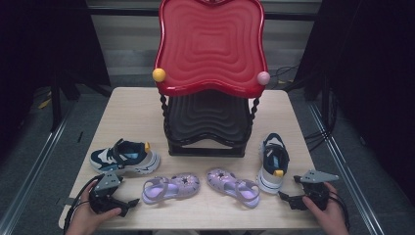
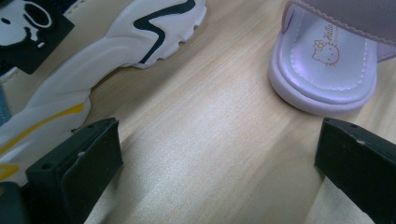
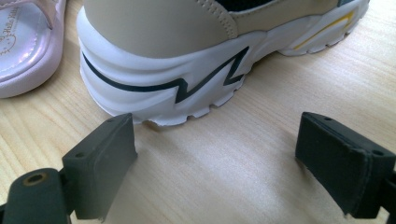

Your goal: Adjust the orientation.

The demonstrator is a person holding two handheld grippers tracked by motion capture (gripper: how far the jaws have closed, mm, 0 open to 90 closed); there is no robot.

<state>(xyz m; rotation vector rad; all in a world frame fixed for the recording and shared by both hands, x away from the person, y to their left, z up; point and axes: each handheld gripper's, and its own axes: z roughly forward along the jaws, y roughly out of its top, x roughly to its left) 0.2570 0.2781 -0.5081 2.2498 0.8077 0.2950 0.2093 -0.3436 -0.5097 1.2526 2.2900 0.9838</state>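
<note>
A navy and white sneaker point(image 1: 125, 157) lies on its side at the table's left, and its mate point(image 1: 272, 162) stands at the right, heel toward me. Two lilac sandals point(image 1: 171, 187) point(image 1: 233, 185) lie between them near the front edge. My left gripper point(image 1: 128, 205) rests open at the front left, jaws wide apart over bare wood, with the sneaker's sole point(image 2: 93, 60) and a sandal's heel point(image 2: 327, 70) just ahead. My right gripper point(image 1: 289, 200) is open at the front right, and the sneaker's white heel point(image 3: 163, 88) sits just beyond its fingers point(image 3: 100, 163).
A two-tier shoe rack stands at the table's back centre, with a red wavy top tray point(image 1: 210, 46) and a black lower tray point(image 1: 208, 120). Yellow point(image 1: 158, 75) and pink point(image 1: 263, 78) knobs cap its posts. The wooden table point(image 1: 132, 112) ends close to both hands.
</note>
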